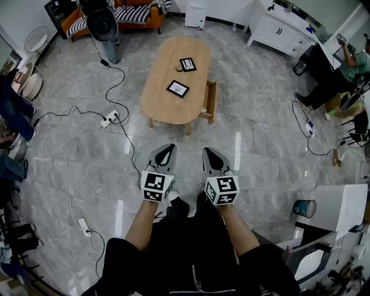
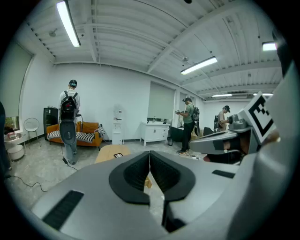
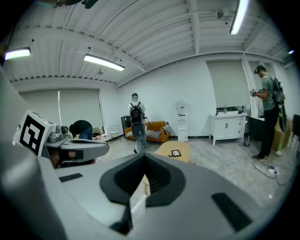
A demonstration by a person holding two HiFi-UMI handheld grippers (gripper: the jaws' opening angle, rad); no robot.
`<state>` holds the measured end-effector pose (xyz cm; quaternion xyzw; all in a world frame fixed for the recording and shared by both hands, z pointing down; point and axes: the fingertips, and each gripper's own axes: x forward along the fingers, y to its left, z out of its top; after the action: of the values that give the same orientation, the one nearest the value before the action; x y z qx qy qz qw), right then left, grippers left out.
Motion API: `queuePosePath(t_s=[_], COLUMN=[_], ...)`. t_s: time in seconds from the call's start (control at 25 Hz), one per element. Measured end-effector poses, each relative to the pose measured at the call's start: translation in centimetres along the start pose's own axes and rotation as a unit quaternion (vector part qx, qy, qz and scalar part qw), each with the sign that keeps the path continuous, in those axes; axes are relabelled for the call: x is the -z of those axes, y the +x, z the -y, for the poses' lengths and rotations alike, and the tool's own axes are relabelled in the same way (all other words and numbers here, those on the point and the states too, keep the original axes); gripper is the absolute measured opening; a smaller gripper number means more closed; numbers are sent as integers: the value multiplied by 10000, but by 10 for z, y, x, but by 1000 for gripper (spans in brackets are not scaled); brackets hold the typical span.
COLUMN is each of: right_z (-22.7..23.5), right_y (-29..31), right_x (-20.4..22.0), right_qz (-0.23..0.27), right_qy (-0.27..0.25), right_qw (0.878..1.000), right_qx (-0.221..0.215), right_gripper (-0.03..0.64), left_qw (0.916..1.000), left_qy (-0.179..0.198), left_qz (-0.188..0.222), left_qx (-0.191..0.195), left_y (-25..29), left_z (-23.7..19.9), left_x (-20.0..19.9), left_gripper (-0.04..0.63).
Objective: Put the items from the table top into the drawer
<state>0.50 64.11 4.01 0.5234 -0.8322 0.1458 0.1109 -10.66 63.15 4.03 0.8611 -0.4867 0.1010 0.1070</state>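
Observation:
An oval wooden table (image 1: pixel 167 104) stands on the floor some way ahead of me. On its top lie two flat black-framed items (image 1: pixel 178 88) (image 1: pixel 188 64) and a small round thing (image 1: pixel 179 68). A wooden drawer (image 1: pixel 209 101) sticks out from the table's right side. My left gripper (image 1: pixel 169 148) and right gripper (image 1: pixel 208 152) are held side by side in front of my legs, far short of the table. Both are shut with nothing between the jaws. The left gripper (image 2: pixel 149 159) looks at the table (image 2: pixel 107 151) past its jaws, and the right gripper (image 3: pixel 143 161) sees the table (image 3: pixel 180 148) with a black item (image 3: pixel 176 153).
A power strip (image 1: pixel 110 118) and cables trail over the floor left of the table. A standing fan (image 1: pixel 107 29) and an orange sofa (image 1: pixel 136 13) are beyond it. A white cabinet (image 1: pixel 283 29) and a person (image 1: pixel 347 69) are at the far right. A bin (image 1: pixel 304 208) stands by a white desk at the lower right.

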Motion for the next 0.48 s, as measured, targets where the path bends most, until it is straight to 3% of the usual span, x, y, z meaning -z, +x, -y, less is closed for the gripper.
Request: queuePosePath(t_s=[0.24, 0.48], right_z=[0, 11], right_y=[0, -1], right_x=[-1, 1], right_qz=[217, 180], right_qy=[262, 115], right_qw=[9994, 9997], right_qx=[25, -69], right_gripper=[6, 8], left_qw=[10000, 9999], left_qy=[-4, -63], left_qz=[-38, -77], left_qx=[44, 86], left_y=[6, 28], left_z=[-4, -2], left_x=[7, 7], left_gripper=[14, 14])
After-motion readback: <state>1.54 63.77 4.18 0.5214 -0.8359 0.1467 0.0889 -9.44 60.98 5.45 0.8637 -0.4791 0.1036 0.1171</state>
